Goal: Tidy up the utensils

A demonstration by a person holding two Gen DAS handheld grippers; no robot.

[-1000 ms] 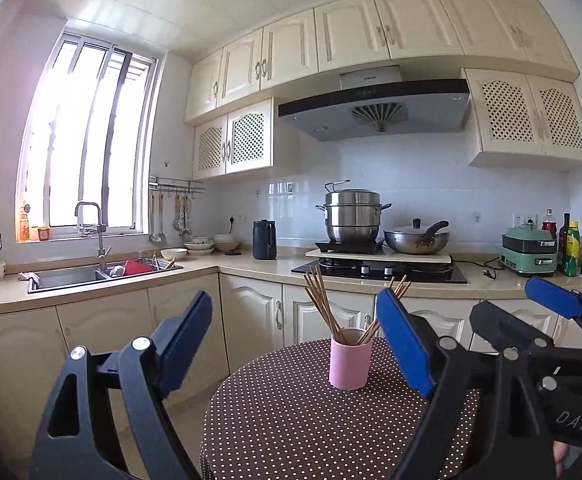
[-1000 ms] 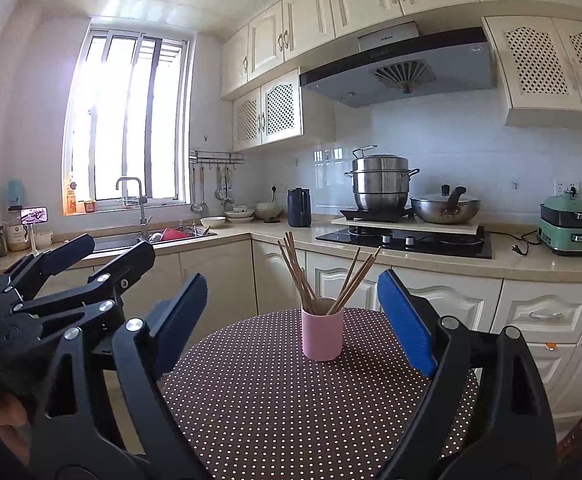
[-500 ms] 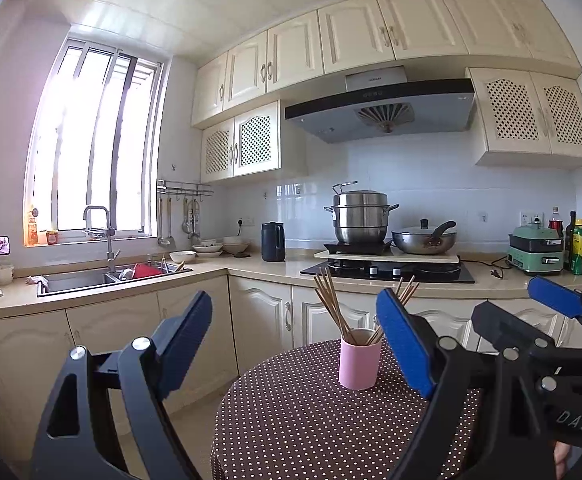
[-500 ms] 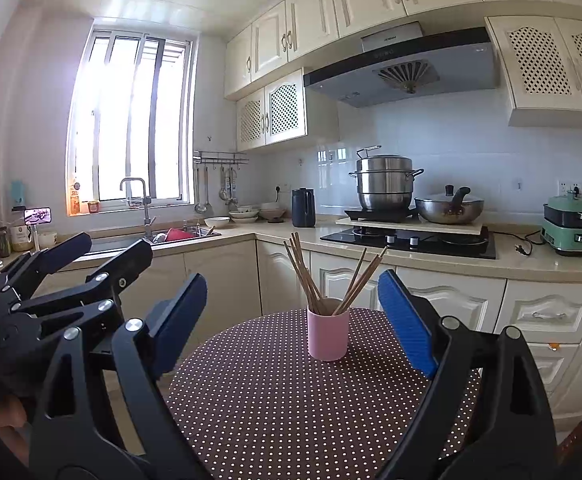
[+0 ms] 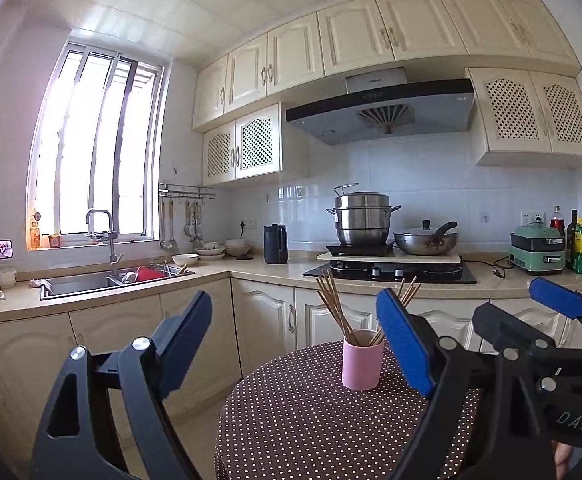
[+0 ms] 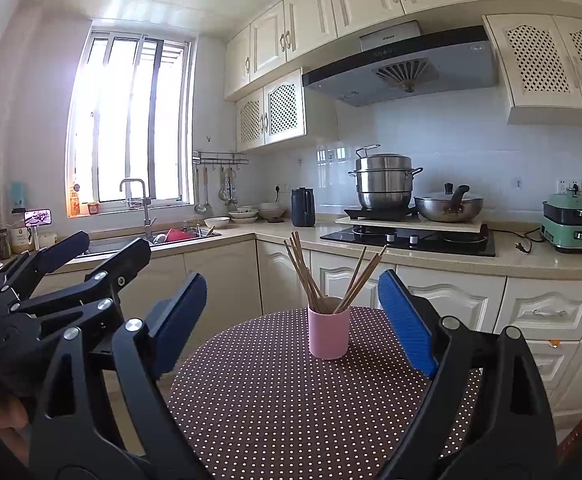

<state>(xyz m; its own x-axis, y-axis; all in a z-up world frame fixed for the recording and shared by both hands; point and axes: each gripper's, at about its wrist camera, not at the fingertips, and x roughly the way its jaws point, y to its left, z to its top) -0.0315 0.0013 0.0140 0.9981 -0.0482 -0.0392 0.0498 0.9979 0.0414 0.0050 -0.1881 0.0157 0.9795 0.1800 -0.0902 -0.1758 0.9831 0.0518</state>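
Observation:
A pink cup [image 5: 361, 360] holding several wooden chopsticks [image 5: 335, 308] stands upright on a round table with a brown polka-dot cloth [image 5: 303, 420]. It also shows in the right wrist view [image 6: 328, 333], with the chopsticks [image 6: 305, 272] fanned out left and right. My left gripper [image 5: 297, 344] is open and empty, held back from the table, left of the cup. My right gripper [image 6: 291, 320] is open and empty, facing the cup from a distance. Each gripper is visible from the other's view, the right [image 5: 547, 320] and the left [image 6: 71, 268].
Behind the table runs a kitchen counter [image 6: 431, 258] with a hob, a steel pot [image 6: 385, 180] and a wok [image 6: 449, 204]. A sink [image 5: 79, 282] sits under the window on the left. Cabinets [image 6: 227, 280] stand close behind the table.
Both grippers have drifted slightly leftward, so the cup sits further right in both views. The jaws stayed open and empty.

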